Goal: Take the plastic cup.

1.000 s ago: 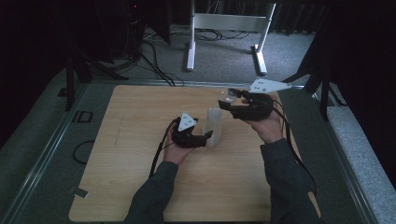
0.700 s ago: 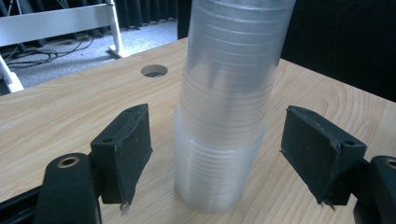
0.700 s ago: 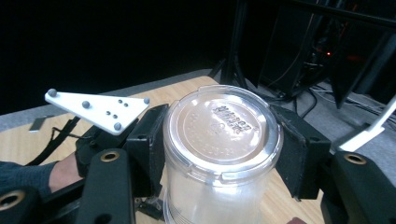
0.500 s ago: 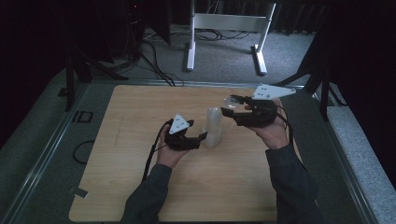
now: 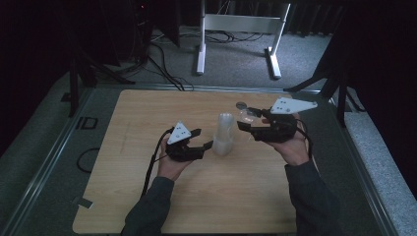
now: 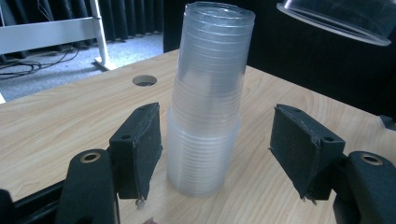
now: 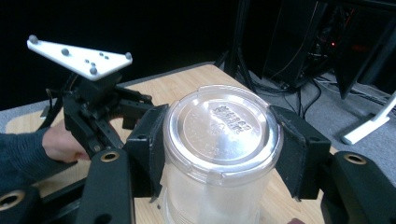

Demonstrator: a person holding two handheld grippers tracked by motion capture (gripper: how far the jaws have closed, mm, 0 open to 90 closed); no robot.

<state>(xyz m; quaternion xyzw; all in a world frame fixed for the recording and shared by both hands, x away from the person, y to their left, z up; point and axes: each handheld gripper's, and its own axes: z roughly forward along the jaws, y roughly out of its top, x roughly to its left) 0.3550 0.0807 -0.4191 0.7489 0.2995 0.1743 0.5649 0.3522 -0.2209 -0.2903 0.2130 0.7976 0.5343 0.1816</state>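
Cup stack (image 5: 224, 133) stands mid-table (image 5: 147, 196) between both grippers; bare tabletop all around.

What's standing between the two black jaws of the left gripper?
A tall stack of clear plastic cups stands on the table between them, untouched, in the left gripper view.
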